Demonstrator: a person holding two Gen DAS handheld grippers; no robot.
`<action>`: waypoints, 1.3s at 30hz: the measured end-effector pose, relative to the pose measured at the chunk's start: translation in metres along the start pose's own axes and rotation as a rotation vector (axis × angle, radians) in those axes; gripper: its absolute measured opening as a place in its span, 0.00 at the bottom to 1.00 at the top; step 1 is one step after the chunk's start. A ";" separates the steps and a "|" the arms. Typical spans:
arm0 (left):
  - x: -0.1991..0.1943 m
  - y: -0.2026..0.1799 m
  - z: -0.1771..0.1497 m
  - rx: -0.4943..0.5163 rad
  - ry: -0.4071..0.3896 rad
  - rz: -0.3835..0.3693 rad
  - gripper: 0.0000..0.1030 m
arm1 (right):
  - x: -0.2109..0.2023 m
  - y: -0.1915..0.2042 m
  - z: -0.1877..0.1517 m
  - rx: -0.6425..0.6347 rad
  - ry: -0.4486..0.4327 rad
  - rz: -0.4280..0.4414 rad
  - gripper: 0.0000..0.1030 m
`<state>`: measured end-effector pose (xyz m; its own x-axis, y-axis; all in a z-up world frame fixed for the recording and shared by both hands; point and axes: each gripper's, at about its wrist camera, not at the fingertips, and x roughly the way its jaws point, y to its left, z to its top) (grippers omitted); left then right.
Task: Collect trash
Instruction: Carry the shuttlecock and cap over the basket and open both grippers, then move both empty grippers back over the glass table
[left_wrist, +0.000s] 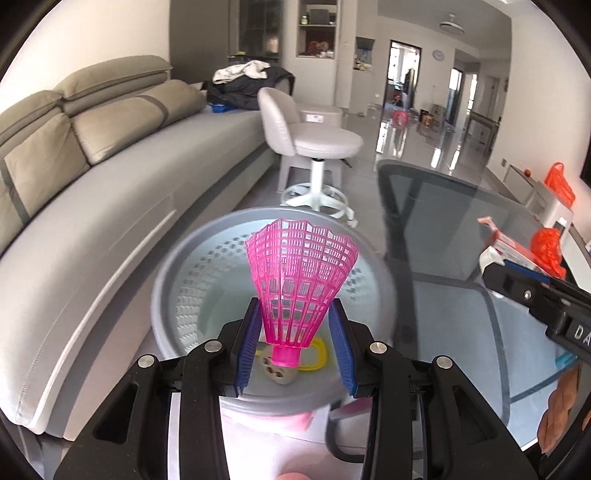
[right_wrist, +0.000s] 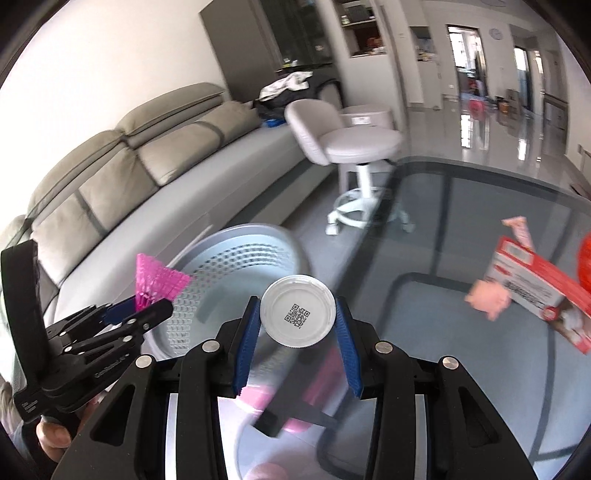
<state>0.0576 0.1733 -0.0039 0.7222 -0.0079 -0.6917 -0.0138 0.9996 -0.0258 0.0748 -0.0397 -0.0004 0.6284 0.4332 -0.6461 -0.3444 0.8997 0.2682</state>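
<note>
Left wrist view: left gripper (left_wrist: 295, 325) clamps pink shuttlecock (left_wrist: 301, 280) above grey perforated basket (left_wrist: 207, 266). Right gripper (right_wrist: 295, 325) grips white lid (right_wrist: 297, 311); red carton (right_wrist: 535, 291) at 3 o'clock on glass table (right_wrist: 461, 229).

A white cap (right_wrist: 297, 311), sitting between the right fingers (right_wrist: 247, 341), is showing a black QR code. The other gripper's body (left_wrist: 576, 330), lying right of the left fingers (left_wrist: 248, 339), is showing the white letters "DA", cut off at the edge. Printing elsewhere is too blurred to read.
</note>
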 end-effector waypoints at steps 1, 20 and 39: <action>0.001 0.004 0.001 -0.003 -0.002 0.007 0.36 | 0.004 0.003 0.001 -0.007 0.006 0.011 0.38; 0.037 0.054 -0.004 -0.054 0.049 0.060 0.45 | 0.093 0.060 0.015 -0.100 0.139 0.101 0.38; 0.031 0.066 -0.010 -0.090 0.047 0.072 0.62 | 0.086 0.056 0.014 -0.089 0.113 0.085 0.60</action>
<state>0.0726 0.2390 -0.0340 0.6836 0.0601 -0.7274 -0.1280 0.9910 -0.0385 0.1189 0.0487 -0.0311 0.5133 0.4941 -0.7017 -0.4562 0.8496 0.2646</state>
